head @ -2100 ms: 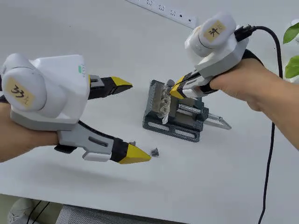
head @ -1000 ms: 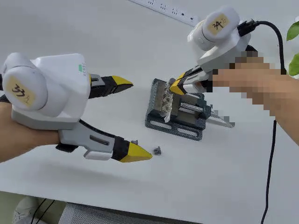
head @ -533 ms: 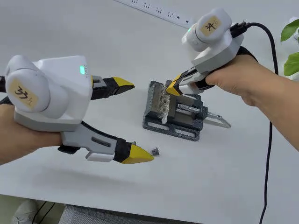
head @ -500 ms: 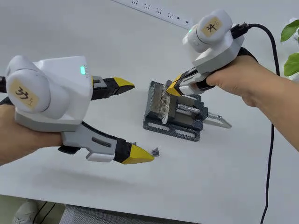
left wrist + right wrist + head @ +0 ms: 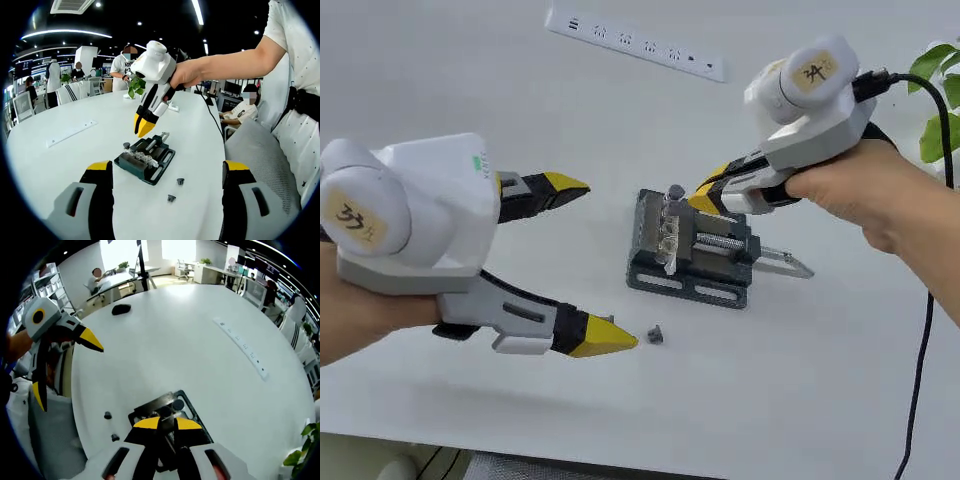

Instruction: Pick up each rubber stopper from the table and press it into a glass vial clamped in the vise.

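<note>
- Vise (image 5: 692,262) is noted at mid-table (image 5: 800,390), with a row of glass vials (image 5: 667,238) clamped in it.
- One stopper (image 5: 675,192) is seen sitting on the vial at the far end of the vise; how deeply it is seated cannot be told.
- Right gripper (image 5: 705,201) is held just above the vise, right beside that stopper. Its jaws are drawn together and nothing is seen between them.
- Left gripper (image 5: 586,262) is held to the left of the vise, jaws spread wide and empty.
- Two loose stoppers (image 5: 655,335) are seen lying on the table on the near side of the vise, close to the left gripper's lower tip.
- Risk: the stopper on the vial may be left only partly seated and may tip out. An off-centre press from the narrow jaw tips would cause this.
- Risk: a vial may be cracked or pushed askew in the vise if the press is made at a slant.
- Risk: a loose stopper may be flicked across the table, or gripped crooked, if the wide jaws are closed off-centre on so small a part.
</note>
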Available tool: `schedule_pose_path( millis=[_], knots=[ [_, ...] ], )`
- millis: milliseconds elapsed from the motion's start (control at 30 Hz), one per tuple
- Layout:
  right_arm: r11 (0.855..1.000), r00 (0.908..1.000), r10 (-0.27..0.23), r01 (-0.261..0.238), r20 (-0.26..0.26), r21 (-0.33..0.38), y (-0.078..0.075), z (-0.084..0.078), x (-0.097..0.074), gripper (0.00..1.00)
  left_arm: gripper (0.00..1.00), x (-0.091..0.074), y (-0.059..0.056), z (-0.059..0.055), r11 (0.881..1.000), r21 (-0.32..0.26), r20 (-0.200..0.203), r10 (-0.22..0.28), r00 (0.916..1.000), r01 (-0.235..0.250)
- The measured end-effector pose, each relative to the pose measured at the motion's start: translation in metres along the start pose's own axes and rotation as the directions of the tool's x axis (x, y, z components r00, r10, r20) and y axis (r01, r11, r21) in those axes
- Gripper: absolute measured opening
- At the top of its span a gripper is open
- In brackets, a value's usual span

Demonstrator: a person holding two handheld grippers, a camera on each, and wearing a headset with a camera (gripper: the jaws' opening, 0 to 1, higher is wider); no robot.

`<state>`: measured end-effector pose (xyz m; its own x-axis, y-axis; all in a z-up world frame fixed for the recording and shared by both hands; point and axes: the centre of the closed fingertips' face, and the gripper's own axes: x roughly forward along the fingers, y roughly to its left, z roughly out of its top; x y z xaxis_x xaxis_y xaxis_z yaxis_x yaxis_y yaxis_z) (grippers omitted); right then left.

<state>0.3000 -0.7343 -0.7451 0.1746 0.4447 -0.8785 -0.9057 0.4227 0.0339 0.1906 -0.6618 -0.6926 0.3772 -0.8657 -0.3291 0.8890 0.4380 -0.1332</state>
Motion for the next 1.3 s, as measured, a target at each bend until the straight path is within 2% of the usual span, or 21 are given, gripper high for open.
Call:
schedule_pose_path(
  millis=[167,467,700,1000,1300],
  knots=[
    [0.999,0.9980,-0.009,0.006,0.063,0.047,0.004,-0.004,-0.018,0.12,0.92,-0.005,-0.001,0.003,1.000,0.012,-0.007,0.017,0.9998,-0.017],
    [0.997,0.9909,-0.039,0.029,0.129,0.077,0.016,-0.018,-0.036,0.20,0.94,-0.010,-0.007,0.003,0.999,0.028,-0.029,0.030,0.9991,-0.029],
    [0.994,0.9817,-0.056,0.037,0.182,0.102,0.025,-0.028,-0.048,0.26,0.97,-0.012,-0.011,0.000,0.999,0.038,-0.046,0.036,0.9983,-0.035],
    [0.990,0.9727,-0.058,0.027,0.225,0.139,0.041,-0.043,-0.050,0.32,0.99,-0.016,-0.014,-0.006,0.998,0.039,-0.064,0.052,0.9966,-0.050],
    [0.986,0.9684,-0.055,0.013,0.243,0.169,0.056,-0.069,-0.044,0.35,0.99,-0.022,-0.019,-0.013,0.997,0.034,-0.083,0.065,0.9944,-0.063]
  ],
)
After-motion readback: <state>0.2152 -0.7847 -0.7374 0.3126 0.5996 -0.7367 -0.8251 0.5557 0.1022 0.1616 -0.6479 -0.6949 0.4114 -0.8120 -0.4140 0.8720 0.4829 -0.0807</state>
